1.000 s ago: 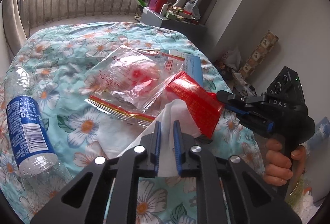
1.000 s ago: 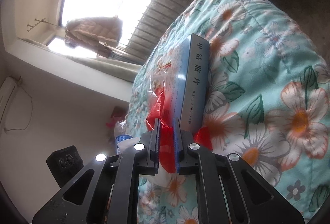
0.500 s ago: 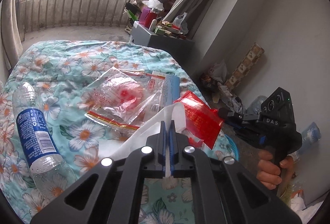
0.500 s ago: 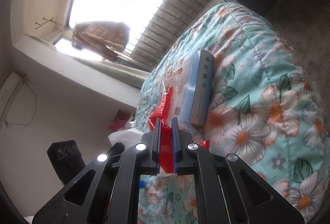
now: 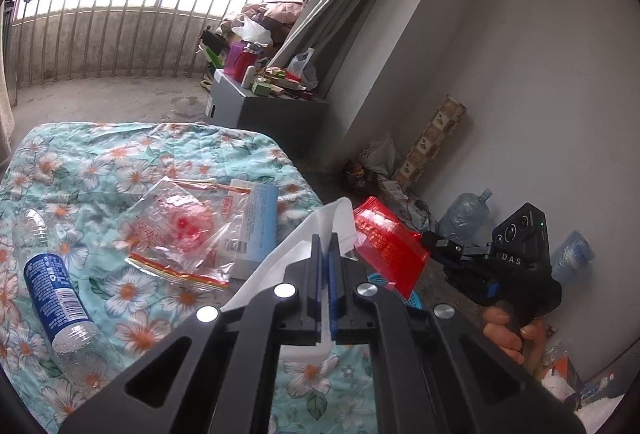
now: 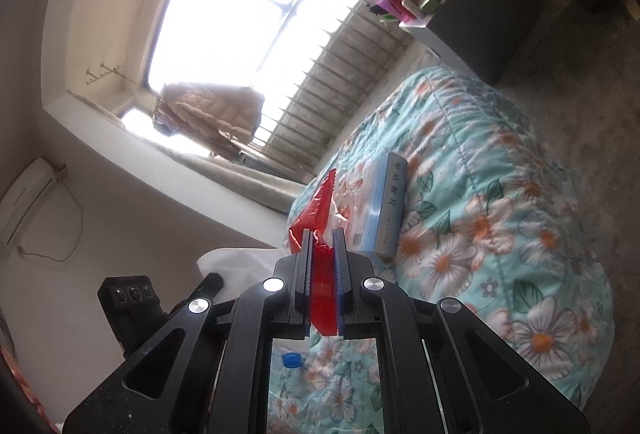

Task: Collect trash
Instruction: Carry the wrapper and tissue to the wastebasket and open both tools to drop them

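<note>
While my left gripper stays clamped on the white tissue above the floral quilt, my right gripper pinches the red wrapper, lifted clear beside the blue box; 1 bottle lies on the quilt.

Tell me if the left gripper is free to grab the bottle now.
Probably not: the left gripper is shut on a white tissue. The bottle lies uncovered on the bed, so only the full jaws hinder it.
</note>
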The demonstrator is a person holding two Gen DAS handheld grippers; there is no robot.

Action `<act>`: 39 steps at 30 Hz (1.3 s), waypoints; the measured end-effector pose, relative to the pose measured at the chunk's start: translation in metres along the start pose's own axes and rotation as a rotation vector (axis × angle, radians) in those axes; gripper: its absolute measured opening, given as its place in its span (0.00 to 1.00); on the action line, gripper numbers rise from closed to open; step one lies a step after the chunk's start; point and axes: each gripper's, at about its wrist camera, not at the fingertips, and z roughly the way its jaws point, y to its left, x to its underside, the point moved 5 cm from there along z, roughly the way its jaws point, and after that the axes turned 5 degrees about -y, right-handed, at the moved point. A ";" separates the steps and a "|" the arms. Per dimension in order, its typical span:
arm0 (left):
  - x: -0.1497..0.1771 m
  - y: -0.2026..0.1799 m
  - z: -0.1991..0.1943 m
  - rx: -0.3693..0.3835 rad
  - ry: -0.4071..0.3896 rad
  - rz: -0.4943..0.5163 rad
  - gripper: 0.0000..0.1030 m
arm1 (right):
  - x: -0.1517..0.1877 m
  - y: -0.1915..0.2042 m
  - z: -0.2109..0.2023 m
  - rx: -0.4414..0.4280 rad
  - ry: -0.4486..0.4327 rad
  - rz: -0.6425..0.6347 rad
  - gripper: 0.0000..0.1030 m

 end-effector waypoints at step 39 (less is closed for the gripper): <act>0.204 -0.270 0.477 0.073 0.726 0.424 0.49 | 0.007 -0.453 -0.173 0.620 -0.479 0.735 0.34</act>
